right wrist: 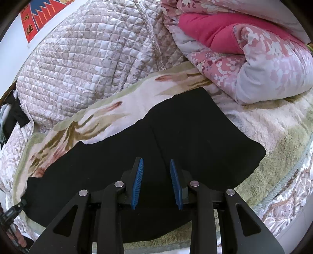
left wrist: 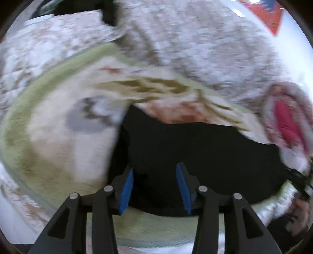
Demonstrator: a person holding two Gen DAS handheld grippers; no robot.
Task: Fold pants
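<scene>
Black pants [right wrist: 195, 136] lie flat on a fluffy cream and green blanket [right wrist: 273, 127] on a bed. In the right wrist view my right gripper [right wrist: 155, 166] hovers over the pants near their middle seam, jaws open and empty. In the left wrist view, which is blurred, my left gripper [left wrist: 154, 172] is open and empty above the pants [left wrist: 195, 156]. The left gripper's tip [right wrist: 13, 211] shows at the left edge of the pants in the right wrist view.
A quilted beige floral bedspread [right wrist: 88, 64] bulges behind the pants. A rolled pink floral duvet [right wrist: 254, 58] lies at the back right, also in the left wrist view [left wrist: 287, 121]. A red and blue hanging [right wrist: 39, 17] is on the white wall.
</scene>
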